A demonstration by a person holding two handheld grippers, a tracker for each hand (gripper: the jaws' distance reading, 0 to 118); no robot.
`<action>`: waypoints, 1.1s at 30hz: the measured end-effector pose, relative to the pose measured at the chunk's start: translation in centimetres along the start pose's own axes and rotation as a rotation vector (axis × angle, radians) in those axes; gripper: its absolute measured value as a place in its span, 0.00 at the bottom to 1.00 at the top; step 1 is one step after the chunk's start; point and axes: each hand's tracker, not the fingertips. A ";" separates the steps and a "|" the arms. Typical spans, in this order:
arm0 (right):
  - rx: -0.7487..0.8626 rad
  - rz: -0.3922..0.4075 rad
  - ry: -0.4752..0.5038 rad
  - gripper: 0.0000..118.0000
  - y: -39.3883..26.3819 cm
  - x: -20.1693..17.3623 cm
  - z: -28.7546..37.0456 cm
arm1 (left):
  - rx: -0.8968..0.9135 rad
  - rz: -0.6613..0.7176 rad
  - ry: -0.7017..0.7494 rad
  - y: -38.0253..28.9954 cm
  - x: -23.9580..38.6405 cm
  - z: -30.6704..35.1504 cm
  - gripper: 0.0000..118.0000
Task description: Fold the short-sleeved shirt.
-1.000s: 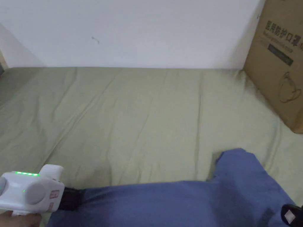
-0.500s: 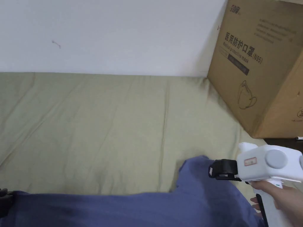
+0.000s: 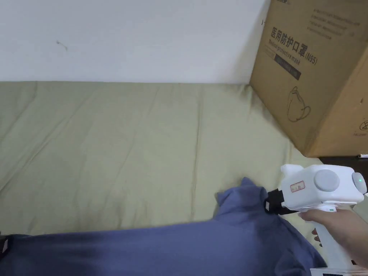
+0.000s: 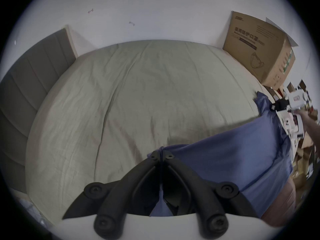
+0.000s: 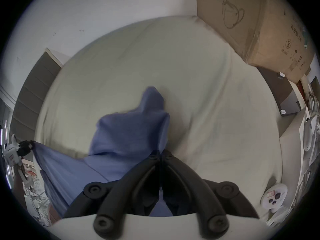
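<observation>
Since a moment ago the right gripper (image 3: 268,206) has dropped lower at the shirt's (image 3: 179,248) sleeve. Over the bed (image 3: 125,151) the shirt hangs stretched — each gripper's jaws pinched on an edge. Spreading looks in hand; next, lay it flat. Left gripper (image 4: 161,157) shows up close in its own view.

A creased olive sheet covers the bed (image 3: 125,143), cardboard box (image 3: 316,72) resting at its corner.
</observation>
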 end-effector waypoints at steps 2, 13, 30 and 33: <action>0.095 -0.027 -0.003 0.00 0.2 -0.1 1.6 | 0.038 0.079 -0.035 0.3 -0.7 0.0 0.00; 0.419 -0.103 0.003 0.00 -5.2 -1.3 13.7 | 0.225 0.134 -0.043 -0.8 -1.1 5.2 0.00; 0.103 -0.151 -0.046 0.12 -27.7 4.0 13.9 | -0.047 0.022 -0.073 -19.1 -1.1 9.5 0.34; 0.159 -0.160 -0.092 0.85 -26.3 4.0 15.7 | -0.023 0.025 -0.067 -18.5 -1.3 10.8 0.99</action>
